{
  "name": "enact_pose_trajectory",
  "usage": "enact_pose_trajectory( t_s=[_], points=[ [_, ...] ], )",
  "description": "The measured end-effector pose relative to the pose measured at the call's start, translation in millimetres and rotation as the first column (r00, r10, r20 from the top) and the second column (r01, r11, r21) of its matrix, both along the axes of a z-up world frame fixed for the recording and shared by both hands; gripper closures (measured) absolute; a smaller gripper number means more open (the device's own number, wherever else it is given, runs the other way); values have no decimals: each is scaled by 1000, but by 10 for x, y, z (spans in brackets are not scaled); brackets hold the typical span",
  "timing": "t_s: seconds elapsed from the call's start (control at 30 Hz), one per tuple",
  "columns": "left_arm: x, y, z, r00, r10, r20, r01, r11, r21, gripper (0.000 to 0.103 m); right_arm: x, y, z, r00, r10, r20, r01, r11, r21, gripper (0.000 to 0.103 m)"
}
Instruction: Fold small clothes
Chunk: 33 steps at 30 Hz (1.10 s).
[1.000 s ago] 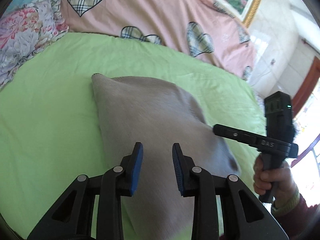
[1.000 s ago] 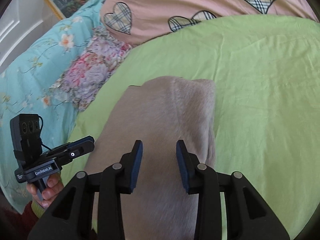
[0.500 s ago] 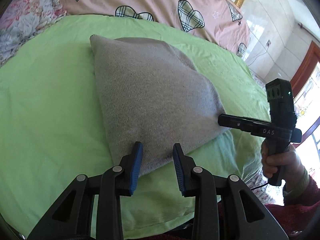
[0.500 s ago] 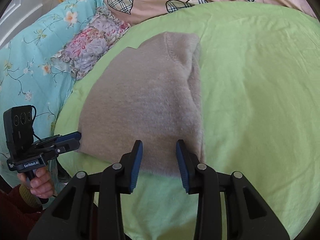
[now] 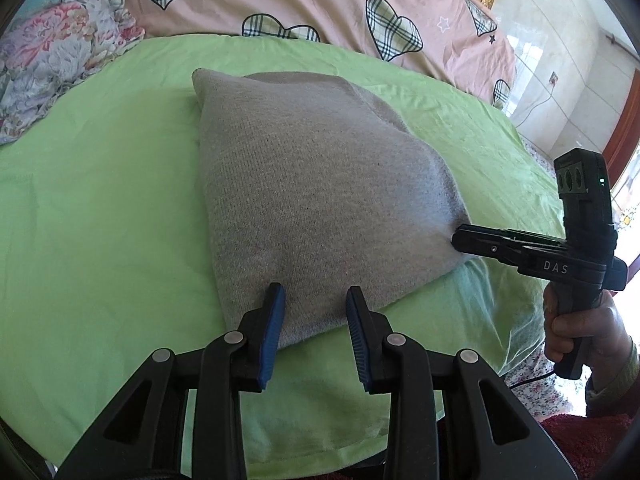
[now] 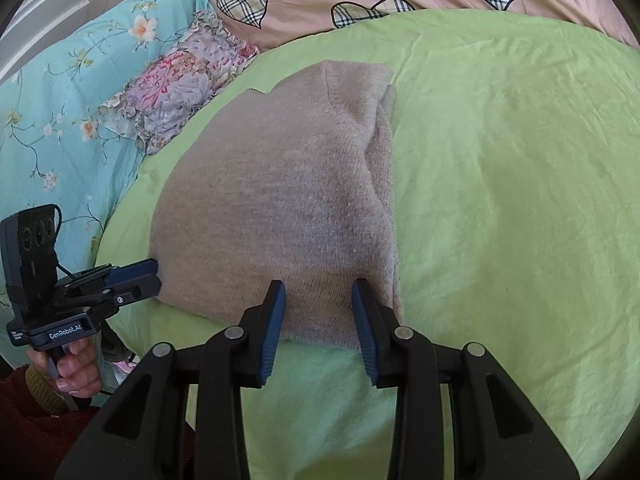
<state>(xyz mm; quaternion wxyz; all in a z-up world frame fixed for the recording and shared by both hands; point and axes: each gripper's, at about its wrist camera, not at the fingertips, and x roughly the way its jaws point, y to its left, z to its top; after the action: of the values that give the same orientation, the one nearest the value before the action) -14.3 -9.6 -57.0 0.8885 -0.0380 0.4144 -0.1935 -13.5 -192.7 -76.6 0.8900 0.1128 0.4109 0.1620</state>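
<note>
A grey knitted garment (image 5: 312, 200) lies folded flat on the green sheet (image 5: 100, 220); it also shows in the right wrist view (image 6: 280, 208). My left gripper (image 5: 316, 300) is open, its fingers at the garment's near edge towards the left corner. My right gripper (image 6: 318, 294) is open at the near edge towards the right corner. Neither holds cloth. In the left wrist view the right gripper (image 5: 460, 240) touches the garment's right corner. In the right wrist view the left gripper (image 6: 154, 274) is at its left corner.
A pink quilt with plaid hearts (image 5: 320, 8) lies along the far side of the bed. A floral pillow (image 6: 176, 84) and a turquoise flowered cover (image 6: 60, 100) lie to the left. The bed's near edge drops off just below the grippers.
Both grippers have pulled back towards me from over the garment to its near edge. The whole folded garment has come into view. Both stay open.
</note>
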Motion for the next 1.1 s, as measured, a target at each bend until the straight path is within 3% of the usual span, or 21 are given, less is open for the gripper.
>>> enact_pose_trajectory(
  t_s=[0.1, 0.3, 0.37, 0.4, 0.67, 0.83, 1.1],
  points=[
    [-60, -5, 6, 1000, -4, 4, 4, 1000, 23, 66, -45, 41, 22, 1000, 3, 1, -3, 999, -45, 67],
    [-204, 24, 98, 1000, 19, 15, -20, 997, 76, 60, -152, 20, 103, 999, -37, -2, 37, 999, -39, 66],
    [-269, 53, 153, 998, 52, 30, -54, 993, 104, 41, -233, 40, 178, 999, -43, 14, 44, 998, -50, 61],
    [-286, 73, 165, 997, 72, 33, -75, 990, 120, 38, -271, 38, 206, 999, -45, 21, 46, 997, -56, 55],
    [-340, 263, 154, 987, 163, -10, -161, 979, 122, 36, -582, 137, 184, 998, -58, -3, 58, 995, -80, 43],
    [-336, 314, 133, 977, 205, -54, -196, 972, 128, 22, -692, 303, 82, 999, -28, -43, 24, 996, -91, 37],
    [-334, 270, 285, 974, 224, 31, -225, 951, 211, 19, -609, 323, 251, 999, -36, 22, 38, 991, -126, 18]
  ],
)
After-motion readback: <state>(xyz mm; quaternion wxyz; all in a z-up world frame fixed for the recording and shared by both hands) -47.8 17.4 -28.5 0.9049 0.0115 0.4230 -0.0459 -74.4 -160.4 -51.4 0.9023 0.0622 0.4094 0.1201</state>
